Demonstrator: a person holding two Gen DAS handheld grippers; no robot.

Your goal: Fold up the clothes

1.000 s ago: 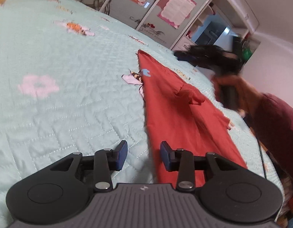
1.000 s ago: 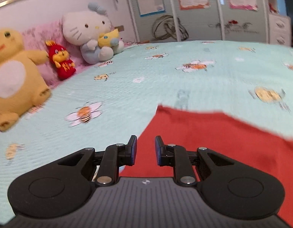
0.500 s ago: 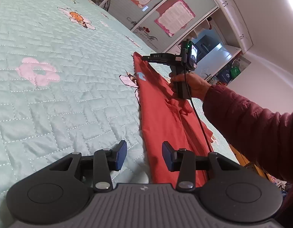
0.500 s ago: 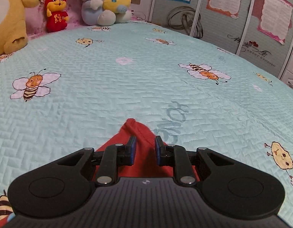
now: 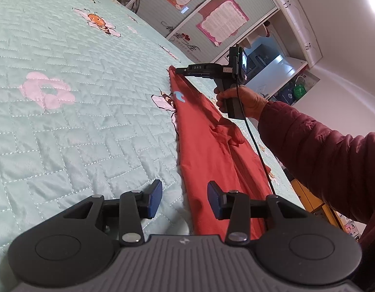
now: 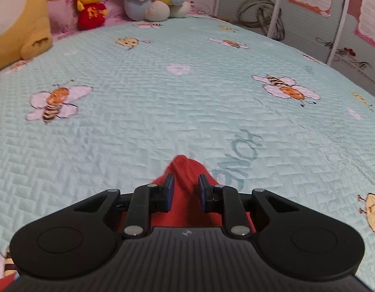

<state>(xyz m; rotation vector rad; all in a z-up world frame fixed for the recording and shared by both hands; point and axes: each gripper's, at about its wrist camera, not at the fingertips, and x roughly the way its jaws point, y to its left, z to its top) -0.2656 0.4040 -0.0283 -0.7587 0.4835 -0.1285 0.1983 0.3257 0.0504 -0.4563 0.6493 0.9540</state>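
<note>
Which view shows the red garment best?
Left wrist view: the red garment runs as a long strip across the quilt, its far corner at the right gripper. The right wrist view shows only that corner, bunched between the gripper's fingers.

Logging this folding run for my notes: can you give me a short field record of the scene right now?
surface: quilted mint bedspread with bee prints
garment: red shirt, lying in a long narrow strip
left tool: open over the shirt's near end
right tool: over the shirt's far corner, pads apart
background: plush toys at the bed's head
</note>
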